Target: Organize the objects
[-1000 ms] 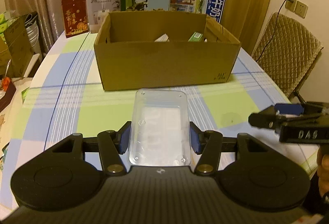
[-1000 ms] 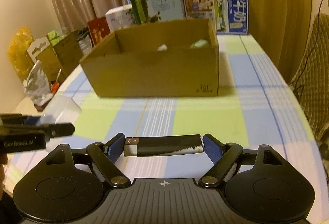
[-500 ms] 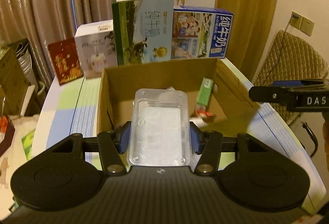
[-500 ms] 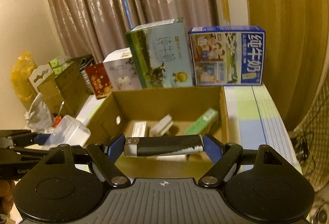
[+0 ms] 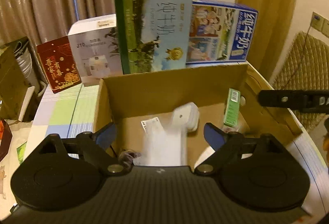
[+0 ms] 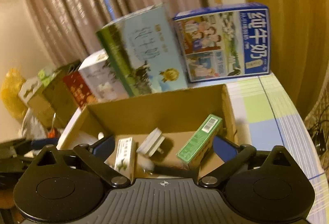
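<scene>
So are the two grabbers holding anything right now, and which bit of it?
No. The left gripper and right gripper are both open over the cardboard box; a blurred clear container shows below the left one.

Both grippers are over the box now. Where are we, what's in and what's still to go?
In the box: a green pack, a white plug and a small white carton. Both the left gripper and right gripper are open over it; a blurred clear container is dropping below the left, and a dark item lies below the right. Nothing else loose shows.
</scene>
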Demonstrator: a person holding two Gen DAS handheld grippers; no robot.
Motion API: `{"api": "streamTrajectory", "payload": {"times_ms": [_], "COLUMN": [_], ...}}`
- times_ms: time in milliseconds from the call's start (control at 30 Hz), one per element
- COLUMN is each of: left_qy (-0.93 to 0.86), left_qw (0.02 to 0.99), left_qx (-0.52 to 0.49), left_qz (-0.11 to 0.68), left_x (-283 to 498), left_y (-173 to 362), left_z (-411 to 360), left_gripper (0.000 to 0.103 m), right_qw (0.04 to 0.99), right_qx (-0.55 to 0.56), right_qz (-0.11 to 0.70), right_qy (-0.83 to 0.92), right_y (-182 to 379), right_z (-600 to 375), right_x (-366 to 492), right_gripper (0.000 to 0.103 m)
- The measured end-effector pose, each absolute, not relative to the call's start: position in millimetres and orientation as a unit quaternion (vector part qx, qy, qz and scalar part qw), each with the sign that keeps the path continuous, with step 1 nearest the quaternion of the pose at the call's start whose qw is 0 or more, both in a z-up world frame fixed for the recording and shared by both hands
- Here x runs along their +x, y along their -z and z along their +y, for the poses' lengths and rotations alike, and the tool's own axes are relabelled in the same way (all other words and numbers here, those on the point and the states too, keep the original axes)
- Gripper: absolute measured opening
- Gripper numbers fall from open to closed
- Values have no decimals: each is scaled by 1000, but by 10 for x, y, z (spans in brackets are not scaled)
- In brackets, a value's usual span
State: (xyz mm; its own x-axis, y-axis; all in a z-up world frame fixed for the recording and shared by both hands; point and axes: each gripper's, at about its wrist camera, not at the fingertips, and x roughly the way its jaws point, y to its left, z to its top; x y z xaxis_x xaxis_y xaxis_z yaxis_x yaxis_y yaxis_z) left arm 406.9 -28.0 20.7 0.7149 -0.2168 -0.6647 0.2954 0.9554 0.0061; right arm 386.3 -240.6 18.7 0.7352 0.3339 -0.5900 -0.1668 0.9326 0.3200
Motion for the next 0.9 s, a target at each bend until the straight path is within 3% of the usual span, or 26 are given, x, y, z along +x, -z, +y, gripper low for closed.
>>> {"api": "streamTrajectory", "payload": {"times_ms": [333, 900], "left_qy": [133, 111], "left_qw": [930, 935], "left_qx": [56, 26], "left_qz": [338, 335], "left_x": [3703, 2410], "left_y": [-337, -708], "left_z": [-197, -100], "left_gripper": [101, 102], "right_qw": [922, 916], "right_qx": [110, 88], "right_qz": [348, 367], "right_qy": [-128, -134], "right_y": [-264, -566], "right_z": [-2514, -2453], "right_x": [3537, 2259], "right_gripper": [101, 101]}}
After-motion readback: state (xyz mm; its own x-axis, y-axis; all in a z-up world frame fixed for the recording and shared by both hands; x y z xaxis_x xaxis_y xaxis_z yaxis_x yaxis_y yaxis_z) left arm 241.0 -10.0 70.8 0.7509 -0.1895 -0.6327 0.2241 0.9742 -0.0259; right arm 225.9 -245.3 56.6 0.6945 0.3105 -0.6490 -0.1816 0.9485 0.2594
